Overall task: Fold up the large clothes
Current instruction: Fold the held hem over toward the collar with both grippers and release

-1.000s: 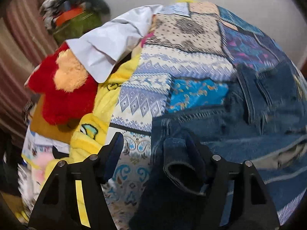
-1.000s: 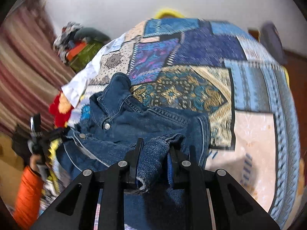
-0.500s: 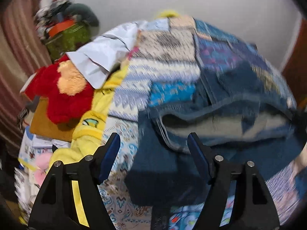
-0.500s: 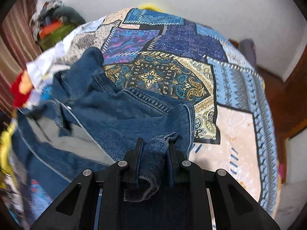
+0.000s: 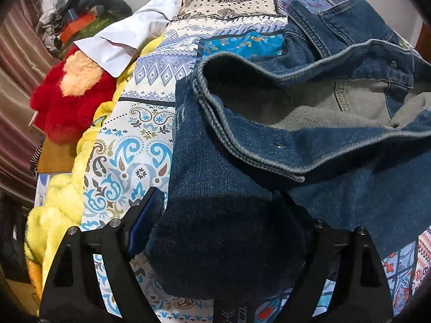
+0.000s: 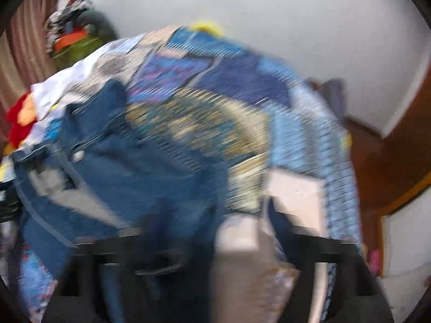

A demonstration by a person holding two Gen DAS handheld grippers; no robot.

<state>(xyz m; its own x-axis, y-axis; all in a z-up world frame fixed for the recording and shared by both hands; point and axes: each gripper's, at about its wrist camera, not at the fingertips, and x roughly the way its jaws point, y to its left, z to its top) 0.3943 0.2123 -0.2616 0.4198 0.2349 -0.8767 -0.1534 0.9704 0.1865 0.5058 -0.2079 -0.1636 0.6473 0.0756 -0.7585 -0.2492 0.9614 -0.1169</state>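
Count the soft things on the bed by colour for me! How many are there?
Blue: 1, denim jacket
Red: 1, plush toy
Yellow: 1, fuzzy blanket
White: 1, cloth
Total: 4, on the patchwork bedspread

You see a dark blue denim jacket point(image 5: 336, 167) with grey inside. The bedcover point(image 5: 150, 123) under it has blue and cream patchwork patterns.

I see bed with patchwork-print bedspread point(image 5: 150, 86) of blue, cream and gold panels. Crumpled dark-blue denim jacket point(image 5: 309, 140) lies directly on it, grey lining showing. White sheet point(image 5: 129, 37) and fluffy yellow blanket point(image 5: 64, 199) at bed's left edge; red-and-orange plush toy point(image 5: 72, 99) beside them.
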